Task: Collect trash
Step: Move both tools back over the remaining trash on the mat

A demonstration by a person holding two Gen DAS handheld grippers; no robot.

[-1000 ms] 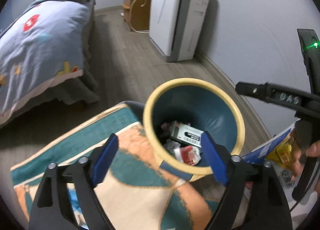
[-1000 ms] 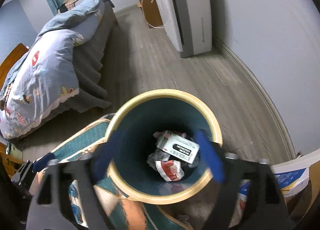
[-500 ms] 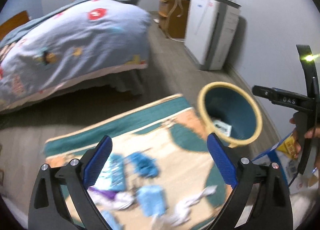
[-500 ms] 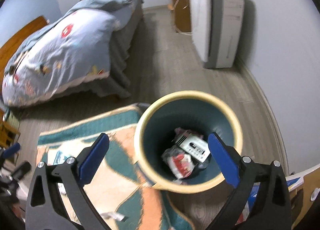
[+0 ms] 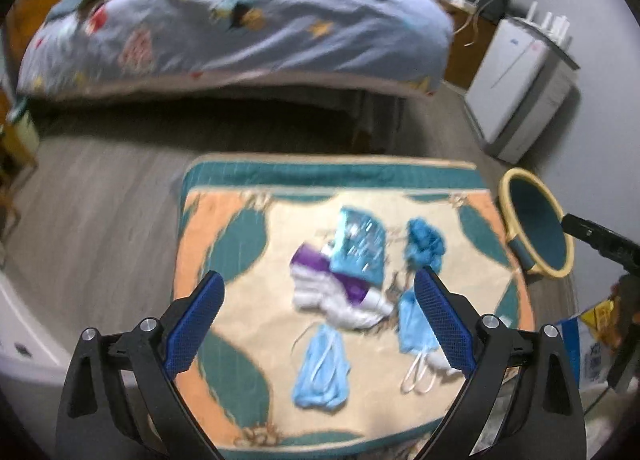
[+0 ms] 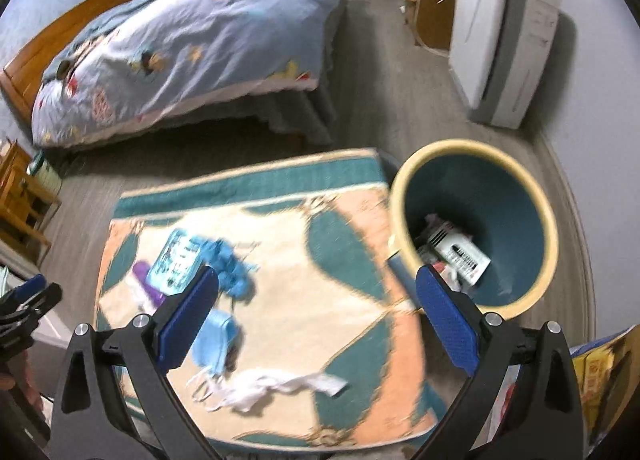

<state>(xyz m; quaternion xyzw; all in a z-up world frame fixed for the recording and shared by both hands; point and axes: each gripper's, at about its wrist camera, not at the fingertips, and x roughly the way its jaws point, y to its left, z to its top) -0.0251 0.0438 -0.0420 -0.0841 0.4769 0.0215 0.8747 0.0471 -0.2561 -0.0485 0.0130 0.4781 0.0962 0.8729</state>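
Bed with a blue patterned quilt (image 5: 240, 15) beyond the far edge of the teal-and-peach patterned rug (image 5: 224, 244), taken here as the landmark. White floor-standing appliance (image 6: 500, 39) past the rug's far right corner. Round teal waste bin with a cream rim (image 6: 476, 227) touching the rug's right edge, already holding a white carton and crumpled wrappers. A second ago filling both wrist views; now off to the side, with both views swung onto the rug.

Still scattered mid-rug: shiny teal plastic packet (image 5: 358, 246), purple-and-white wrapper (image 5: 320, 280), crumpled blue glove (image 5: 426, 240), two light blue face masks (image 5: 322, 368), white crumpled tissue (image 6: 280, 384) nearer the rug's front edge.

Left gripper (image 5: 318, 318) above the rug's middle, jaws just opened to full width, nothing between. Right gripper (image 6: 318, 314) nearer the bin side, jaws likewise spread wide and empty.

Judged: one drop-off finished, next pickup starting; several pieces left.
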